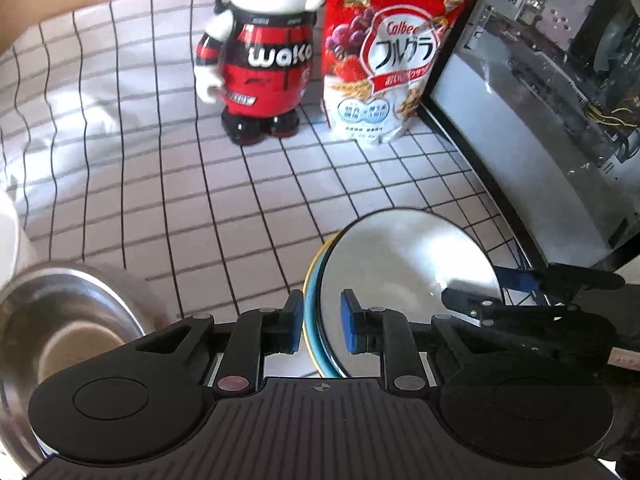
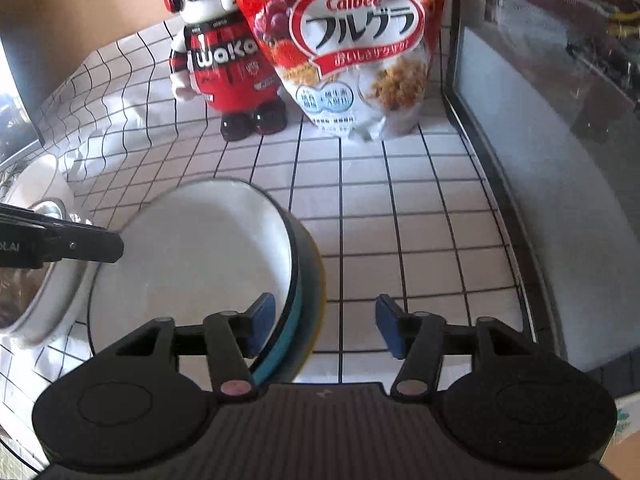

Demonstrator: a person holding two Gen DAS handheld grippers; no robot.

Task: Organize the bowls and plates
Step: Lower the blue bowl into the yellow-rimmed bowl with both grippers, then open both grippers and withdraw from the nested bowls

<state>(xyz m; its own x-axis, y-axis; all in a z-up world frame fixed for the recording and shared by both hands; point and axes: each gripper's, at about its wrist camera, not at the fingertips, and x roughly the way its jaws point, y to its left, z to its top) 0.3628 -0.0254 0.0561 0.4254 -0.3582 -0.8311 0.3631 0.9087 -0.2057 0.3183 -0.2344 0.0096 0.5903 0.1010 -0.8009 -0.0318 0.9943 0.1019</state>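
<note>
A stack of plates, white on top with teal and yellow rims beneath, stands on the checked cloth: in the left wrist view [image 1: 404, 268] and in the right wrist view [image 2: 200, 256]. My left gripper [image 1: 320, 326] is open, its fingers straddling the stack's near-left rim. My right gripper [image 2: 326, 328] is open, its left finger [image 2: 260, 324] over the white plate and its right finger beyond the rim. A steel bowl [image 1: 60, 328] sits left of the stack; it also shows in the right wrist view [image 2: 24, 280], nested in a white bowl [image 2: 48, 308].
A Wako robot figure [image 1: 260, 60] and a red Calbee cereal bag [image 1: 388, 52] stand at the back. An open computer case [image 1: 560, 92] walls the right side. A white cup edge [image 1: 8, 236] is at far left.
</note>
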